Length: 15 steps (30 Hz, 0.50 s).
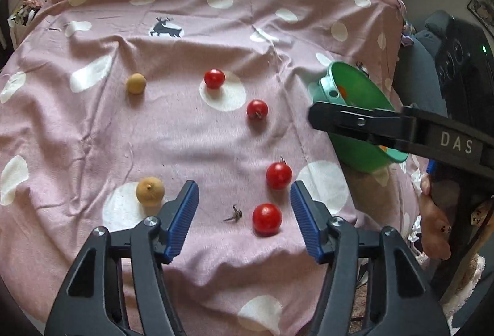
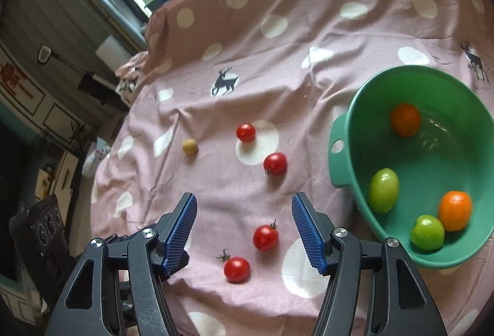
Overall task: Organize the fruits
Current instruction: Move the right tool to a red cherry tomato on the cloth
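Hovering above the pink spotted cloth, the left gripper has its fingers spread wide and empty, framing the two nearest cherry tomatoes and. The right gripper is likewise spread and holds nothing, looking down on the same pair. Two more tomatoes and and two tan, matt, round fruits and lie scattered, apart from one another. A loose dried stem lies just beside the nearest tomato.

The green bowl sits at the right of the cloth, tilted, and contains two oranges and and two green fruits and; it appears to be the collection point.

Tomato skins are smooth and glossy, so a light central grip is advisable. Ribbed blue pads should aid friction. The soft, wrinkled cloth probably limits rolling. The bowl is smooth plastic with a pierced side handle.
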Available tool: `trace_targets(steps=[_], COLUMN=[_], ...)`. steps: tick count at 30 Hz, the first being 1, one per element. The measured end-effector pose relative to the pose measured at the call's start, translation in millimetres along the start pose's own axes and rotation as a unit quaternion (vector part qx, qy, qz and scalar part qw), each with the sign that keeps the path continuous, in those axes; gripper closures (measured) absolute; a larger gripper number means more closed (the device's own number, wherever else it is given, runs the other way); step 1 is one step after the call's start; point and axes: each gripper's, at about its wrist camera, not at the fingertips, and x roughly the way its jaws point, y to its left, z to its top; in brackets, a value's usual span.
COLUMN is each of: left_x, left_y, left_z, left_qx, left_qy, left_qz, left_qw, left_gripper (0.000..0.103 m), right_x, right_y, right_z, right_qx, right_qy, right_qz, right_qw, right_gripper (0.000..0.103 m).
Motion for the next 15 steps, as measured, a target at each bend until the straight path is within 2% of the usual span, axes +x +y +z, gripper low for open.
trace_targets(steps=[3,4,8,11,15], left_x=[15,20,35,43,49], left_y=[-3,-4,-10,-10,-10], left_z=[-5,-7,-12,-13,-14], left_qx=[-0.002,-0.002,0.003,-0.004,-0.005], left_qy=[0.026,0.035,0.059,0.072,0.077], left_qz=[-0.029,-0.035,-0.046,-0.062,-0.054], left_qw=[0.9992,0.9988,0.9972,0.9954,0.9956], left_gripper=[0.047,0.051,0.060,0.064,0.067], right_x=[25,32,50,58,65], right_y=[3,3,4,2,-1], right_z=[-5,-7,-17,-22,-24], right_qx=[0.004,0.009,0.003,-0.003,-0.004], right_qy=[0.037,0.048,0.071,0.084,0.097], right_qz=[-0.006,-0.010,-0.038,-0.051,-0.055], right_qw=[0.999,0.999,0.997,0.995,0.994], right_gripper=[0.039,0.039,0.039,0.046,0.054])
